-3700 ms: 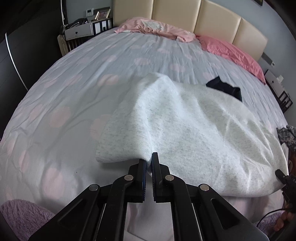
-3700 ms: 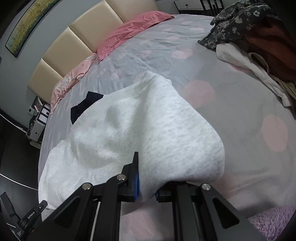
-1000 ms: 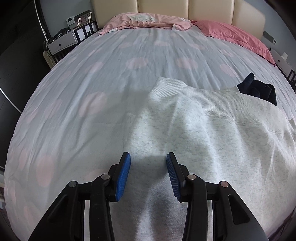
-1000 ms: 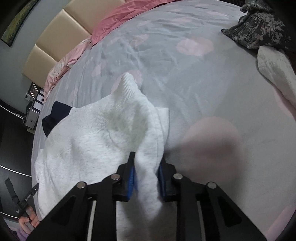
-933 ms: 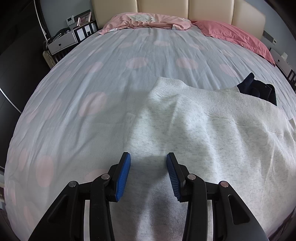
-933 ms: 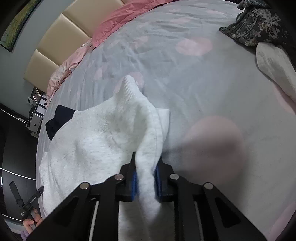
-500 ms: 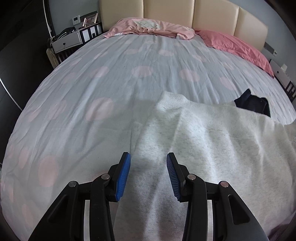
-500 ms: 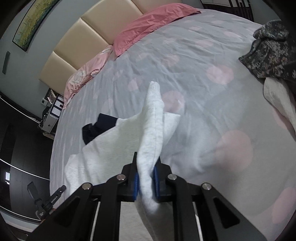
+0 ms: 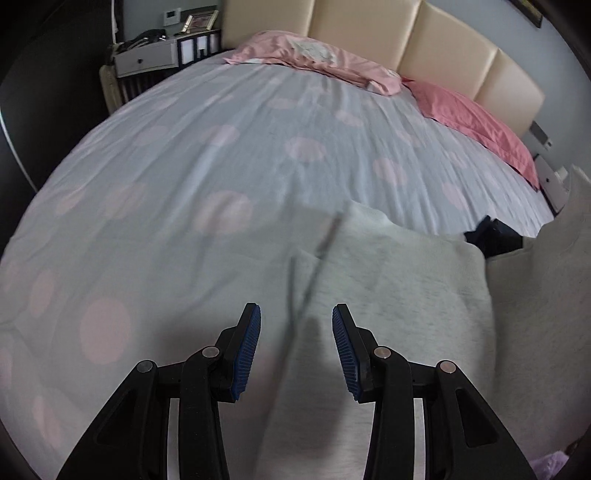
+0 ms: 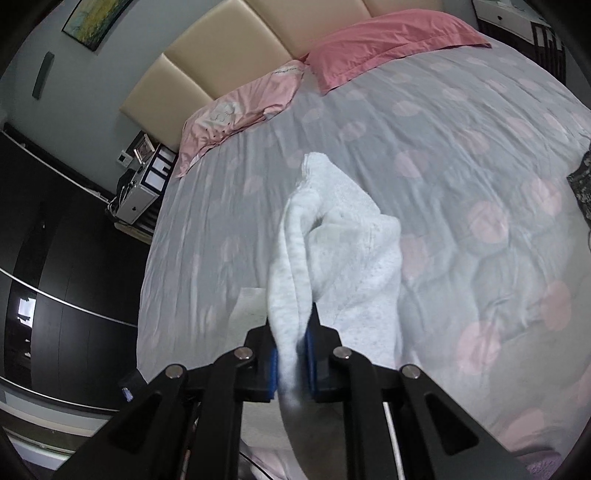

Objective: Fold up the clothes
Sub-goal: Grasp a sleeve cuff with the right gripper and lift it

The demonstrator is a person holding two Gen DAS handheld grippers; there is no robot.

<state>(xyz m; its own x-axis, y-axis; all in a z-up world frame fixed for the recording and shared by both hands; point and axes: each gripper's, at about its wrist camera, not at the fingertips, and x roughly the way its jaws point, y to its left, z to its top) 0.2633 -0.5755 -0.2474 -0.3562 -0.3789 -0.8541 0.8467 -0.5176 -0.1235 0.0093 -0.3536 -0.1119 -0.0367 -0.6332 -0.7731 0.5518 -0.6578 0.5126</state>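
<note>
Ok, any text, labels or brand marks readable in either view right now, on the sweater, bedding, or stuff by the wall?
None can be read.
sweater: no tag or print showing where the right gripper pinches it.
pale pillow: a faint printed motif, too blurred to read.
picture frame on the nightstand: too small to read.
wall panel: too small to read.
left gripper: no markings.

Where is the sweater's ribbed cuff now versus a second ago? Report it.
Yes, moved: the right gripper has lifted the sweater, so its cuff rises farther toward the pink pillows.
</note>
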